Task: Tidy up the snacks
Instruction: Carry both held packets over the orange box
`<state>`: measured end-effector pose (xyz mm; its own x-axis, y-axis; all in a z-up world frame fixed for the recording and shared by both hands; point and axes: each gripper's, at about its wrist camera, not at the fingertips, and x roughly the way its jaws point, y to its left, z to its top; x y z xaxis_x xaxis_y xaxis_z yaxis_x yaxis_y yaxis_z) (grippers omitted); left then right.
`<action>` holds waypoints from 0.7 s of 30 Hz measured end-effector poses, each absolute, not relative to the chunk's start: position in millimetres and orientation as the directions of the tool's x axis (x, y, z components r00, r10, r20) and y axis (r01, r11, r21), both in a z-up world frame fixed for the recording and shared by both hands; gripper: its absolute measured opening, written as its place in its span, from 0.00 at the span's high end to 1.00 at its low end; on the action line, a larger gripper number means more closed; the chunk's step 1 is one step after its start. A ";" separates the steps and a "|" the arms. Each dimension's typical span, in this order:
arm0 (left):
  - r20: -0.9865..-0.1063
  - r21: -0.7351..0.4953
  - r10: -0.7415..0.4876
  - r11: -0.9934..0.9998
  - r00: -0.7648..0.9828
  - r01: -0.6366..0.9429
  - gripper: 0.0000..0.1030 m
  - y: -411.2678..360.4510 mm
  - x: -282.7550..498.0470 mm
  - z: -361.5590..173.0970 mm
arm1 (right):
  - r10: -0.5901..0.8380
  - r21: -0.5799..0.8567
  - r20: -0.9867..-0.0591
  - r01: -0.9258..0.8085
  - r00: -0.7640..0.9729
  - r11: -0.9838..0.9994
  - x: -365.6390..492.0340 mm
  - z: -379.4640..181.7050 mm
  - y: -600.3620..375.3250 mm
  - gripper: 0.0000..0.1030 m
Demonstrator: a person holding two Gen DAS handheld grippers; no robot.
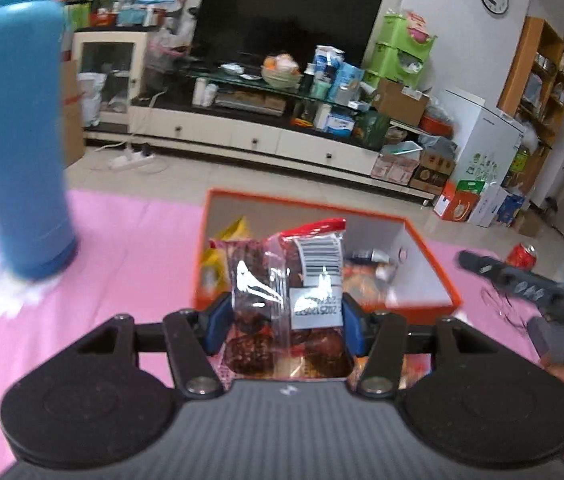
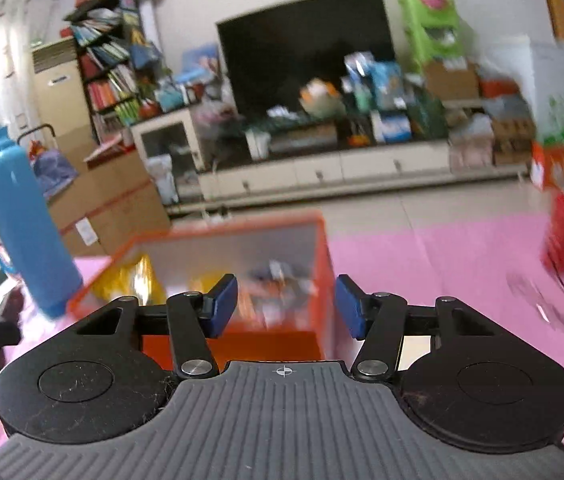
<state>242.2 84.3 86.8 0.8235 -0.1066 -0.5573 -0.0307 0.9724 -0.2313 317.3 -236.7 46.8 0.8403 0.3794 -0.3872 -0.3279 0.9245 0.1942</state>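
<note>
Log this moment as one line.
left gripper: shut on snack packet | right gripper: open | orange box: holds snacks

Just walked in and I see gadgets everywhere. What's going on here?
A person is sorting snacks with two handheld grippers. The left gripper is shut on a clear snack packet, near the orange box, which already contains snacks. The right gripper is open and empty beside that box on the pink tablecloth.
</note>
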 end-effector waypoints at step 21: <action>-0.703 -0.290 -0.287 0.951 0.650 0.107 0.47 41.7 170.6 -5.0 | 0.281 0.055 -0.668 -0.331 0.689 0.942 313.8 -37.9 -242.5 0.12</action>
<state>170.6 41.7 -5.0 0.6505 -0.2872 -0.7031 0.1066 0.9511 -0.2899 313.8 -242.5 -37.9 0.6894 0.2810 -0.6676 -0.3310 0.9420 0.0547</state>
